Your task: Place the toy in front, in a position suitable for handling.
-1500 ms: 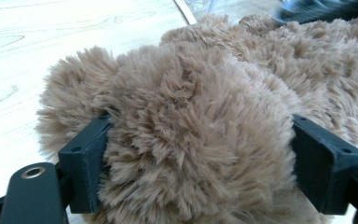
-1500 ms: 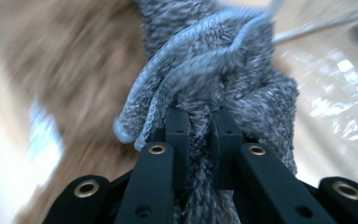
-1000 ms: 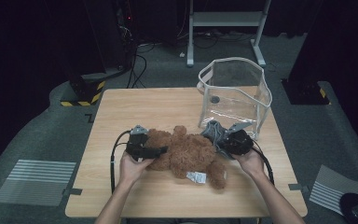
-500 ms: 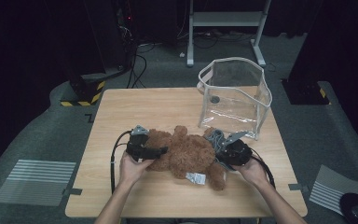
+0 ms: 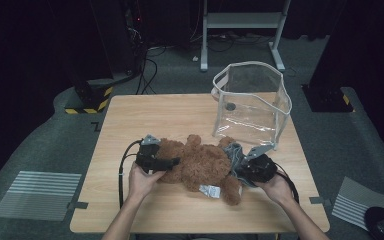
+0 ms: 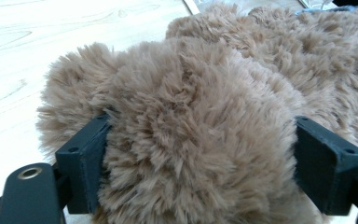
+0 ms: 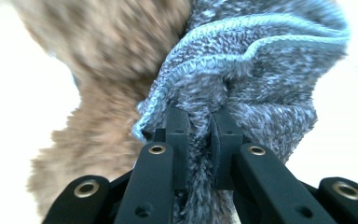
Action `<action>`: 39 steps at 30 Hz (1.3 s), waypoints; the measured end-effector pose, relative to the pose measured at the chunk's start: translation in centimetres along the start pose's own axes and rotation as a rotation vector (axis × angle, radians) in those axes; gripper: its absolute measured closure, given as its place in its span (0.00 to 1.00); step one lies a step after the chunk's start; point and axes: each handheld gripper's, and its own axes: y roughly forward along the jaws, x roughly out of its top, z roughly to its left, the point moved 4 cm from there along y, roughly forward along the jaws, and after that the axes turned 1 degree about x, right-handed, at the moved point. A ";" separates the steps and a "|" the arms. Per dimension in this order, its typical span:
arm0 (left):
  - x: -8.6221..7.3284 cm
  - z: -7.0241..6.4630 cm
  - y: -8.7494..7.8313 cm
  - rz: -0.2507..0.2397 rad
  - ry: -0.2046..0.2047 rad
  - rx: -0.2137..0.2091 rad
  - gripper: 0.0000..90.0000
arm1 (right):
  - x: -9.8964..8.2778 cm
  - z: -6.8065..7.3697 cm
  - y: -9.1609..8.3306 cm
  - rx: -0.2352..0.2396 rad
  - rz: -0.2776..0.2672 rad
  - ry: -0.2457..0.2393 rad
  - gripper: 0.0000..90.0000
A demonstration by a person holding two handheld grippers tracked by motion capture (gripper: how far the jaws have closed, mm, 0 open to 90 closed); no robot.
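A brown plush bear [image 5: 197, 162] lies on the wooden table [image 5: 155, 115] between my two grippers. My left gripper [image 5: 172, 162] has its jaws wide around one furry end of the bear [image 6: 200, 116], and both pads [image 6: 84, 154] press into the fur. A grey-blue knitted garment [image 5: 234, 152] sits on the bear's other end. My right gripper [image 5: 240, 167] is shut on it. In the right gripper view the knit [image 7: 261, 70] is bunched and pinched between the jaws of the right gripper [image 7: 199, 135], with blurred brown fur [image 7: 107, 56] behind it.
A clear plastic bag [image 5: 250, 102] with a white rim stands open and upright at the table's back right, just behind the bear. A small white tag [image 5: 210, 190] hangs from the bear's near side. Bare tabletop lies to the left and rear.
My right gripper has moved a little toward the table's near edge, taking the pinched knit with it. The left gripper and its hold on the bear have stayed put.
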 end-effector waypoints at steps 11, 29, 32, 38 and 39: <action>-0.2 0.2 -0.2 -0.019 -0.007 -0.004 0.18 | -2.3 1.6 0.4 -0.035 0.077 -0.037 0.89; -0.4 0.4 -0.2 -0.034 -0.020 -0.003 0.17 | -3.7 2.2 -0.8 -0.045 0.069 -0.074 0.89; -0.3 0.4 -0.1 -0.029 -0.020 -0.003 0.17 | -3.4 2.4 -1.8 -0.046 -0.019 -0.039 0.89; -0.3 0.4 -0.1 -0.027 -0.023 0.001 0.17 | 0.3 4.5 -1.7 -0.009 -0.116 -0.114 0.89; -0.3 0.4 -0.1 -0.028 -0.023 0.001 0.17 | 0.8 4.7 -0.8 -0.011 -0.096 -0.136 0.89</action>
